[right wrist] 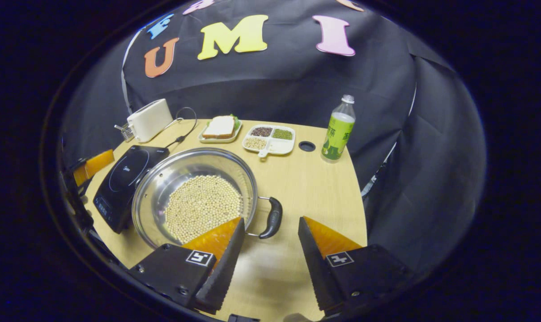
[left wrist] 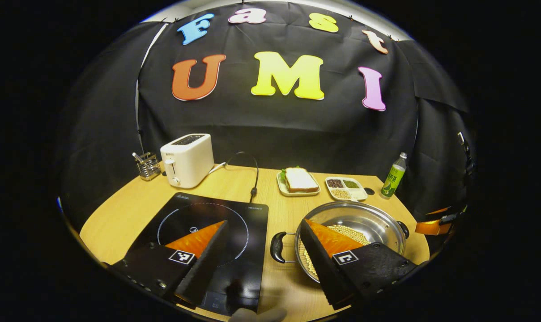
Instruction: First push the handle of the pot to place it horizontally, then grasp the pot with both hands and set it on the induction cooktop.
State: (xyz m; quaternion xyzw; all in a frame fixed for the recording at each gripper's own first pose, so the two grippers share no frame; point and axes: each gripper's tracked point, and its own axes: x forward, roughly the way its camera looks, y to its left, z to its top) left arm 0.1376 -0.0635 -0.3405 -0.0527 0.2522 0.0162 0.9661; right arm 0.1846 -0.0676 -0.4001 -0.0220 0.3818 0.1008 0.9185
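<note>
A steel pot (left wrist: pixel 377 223) holding pale beans stands on the wooden table, right of the black induction cooktop (left wrist: pixel 194 219). Its near black handle (left wrist: pixel 277 247) lies between the fingers of my left gripper (left wrist: pixel 266 222), which is open; the right finger overlaps the pot's rim. The far handle (left wrist: pixel 403 229) points toward the other gripper (left wrist: pixel 431 226). In the right gripper view the pot (right wrist: pixel 172 165) sits left of centre with the cooktop (right wrist: pixel 122 179) beyond it. My right gripper (right wrist: pixel 271 220) is open, with a pot handle (right wrist: pixel 272 218) at the gap between its fingertips. The left gripper (right wrist: pixel 93 165) is at the left edge.
At the back of the table (left wrist: pixel 118 214) stand a white toaster (left wrist: pixel 187 160), a wire utensil holder (left wrist: pixel 147 165), a plate with a sandwich (left wrist: pixel 299 181), a divided tray of grains (left wrist: pixel 346 188) and a green bottle (left wrist: pixel 393 178). A black cable (left wrist: pixel 254 179) runs to the cooktop.
</note>
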